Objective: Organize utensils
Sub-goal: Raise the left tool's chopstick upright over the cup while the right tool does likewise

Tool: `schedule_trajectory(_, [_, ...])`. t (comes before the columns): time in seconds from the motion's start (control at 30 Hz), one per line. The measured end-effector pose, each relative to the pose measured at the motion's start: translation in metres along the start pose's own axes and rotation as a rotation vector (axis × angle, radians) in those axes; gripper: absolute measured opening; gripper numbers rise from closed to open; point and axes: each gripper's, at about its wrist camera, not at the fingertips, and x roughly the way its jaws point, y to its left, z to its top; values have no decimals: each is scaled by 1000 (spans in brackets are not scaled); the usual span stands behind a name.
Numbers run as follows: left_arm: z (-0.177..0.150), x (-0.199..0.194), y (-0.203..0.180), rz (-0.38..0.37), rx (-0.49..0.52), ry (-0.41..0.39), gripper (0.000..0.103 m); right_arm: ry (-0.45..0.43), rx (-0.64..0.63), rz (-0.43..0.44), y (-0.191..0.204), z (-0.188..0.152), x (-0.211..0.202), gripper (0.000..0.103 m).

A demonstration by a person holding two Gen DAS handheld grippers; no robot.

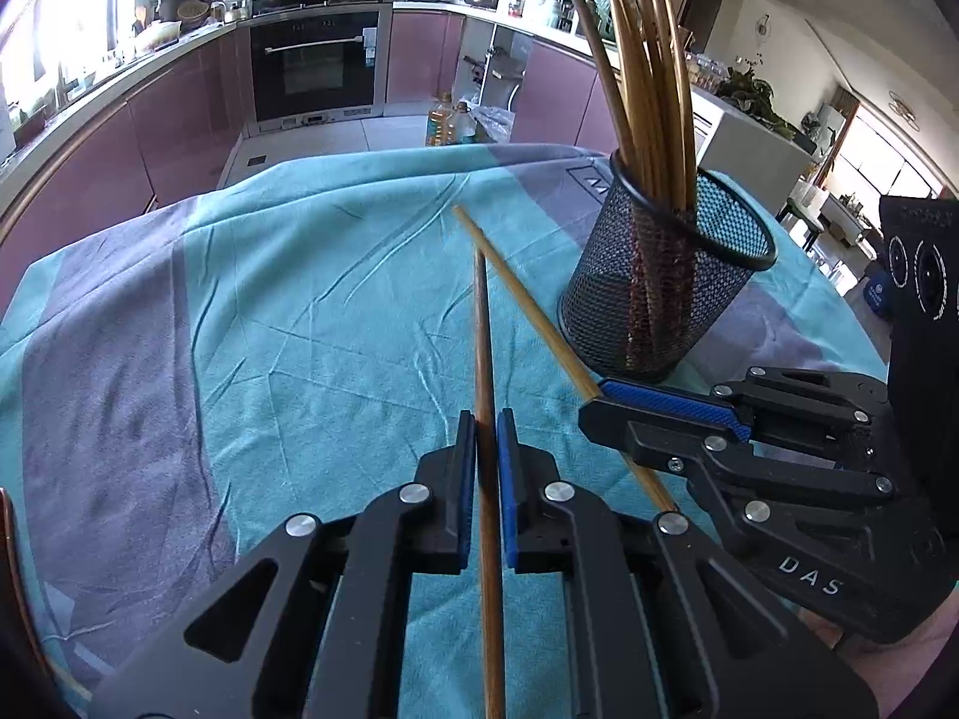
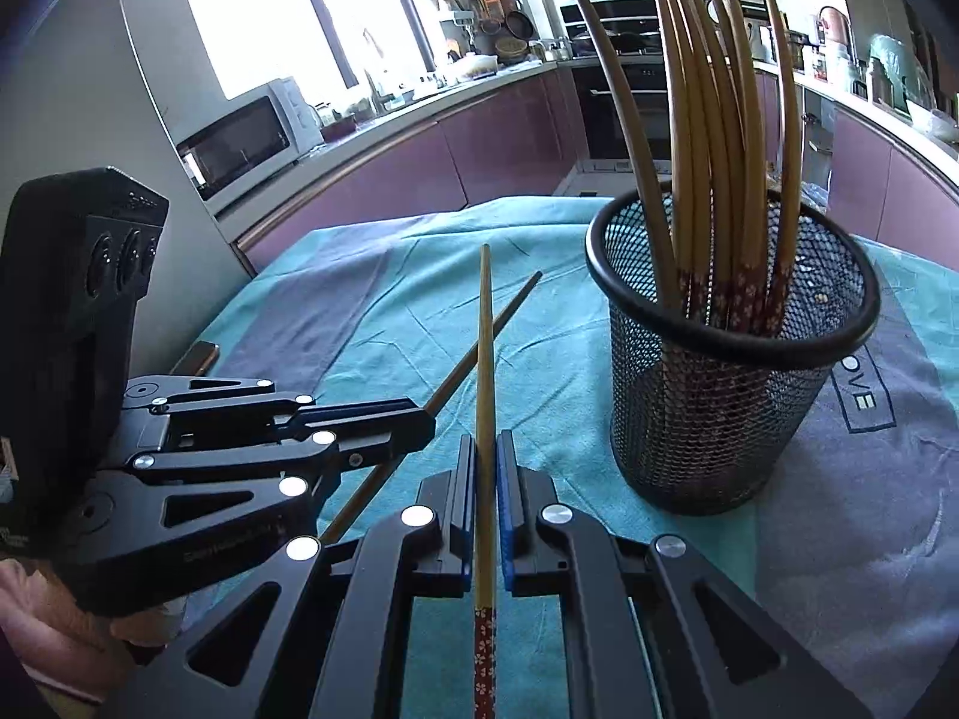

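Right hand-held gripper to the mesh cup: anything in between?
Nothing; in the right wrist view only bare teal cloth lies between the right hand-held gripper, shut on a chopstick, and the mesh cup.

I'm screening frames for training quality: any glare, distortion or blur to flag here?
Left wrist view: window at the upper left blown out, counters bowed by the fisheye, chopsticks in the mesh cup sharp. Right wrist view: window overexposed, chopsticks curve strongly, corners vignetted.

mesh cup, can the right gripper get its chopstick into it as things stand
Probably yes. The right gripper is shut on the light chopstick, and the mesh cup stands upright just ahead to its right, rim open on the near side, bunched chopsticks filling the middle.
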Motion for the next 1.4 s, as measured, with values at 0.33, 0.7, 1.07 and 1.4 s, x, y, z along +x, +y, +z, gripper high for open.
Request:
schedule_trajectory(0.33, [5,-25,0,-13,0,-45,8,-54,3,15,-2,3,-25,6])
schedule_trajectory(0.7, [9,-42,-4,-29,9,-74,8,-92,6,18,-4,5,-40,6])
schedule_trajectory(1.07, [13,-58,-4,-80,0,-96,8,-140,9,23,-6,11,-56,6])
schedule_trajectory(1.4, [18,-74,-2,-128,-3,-129,8,-174,22,32,-10,16,-68,6])
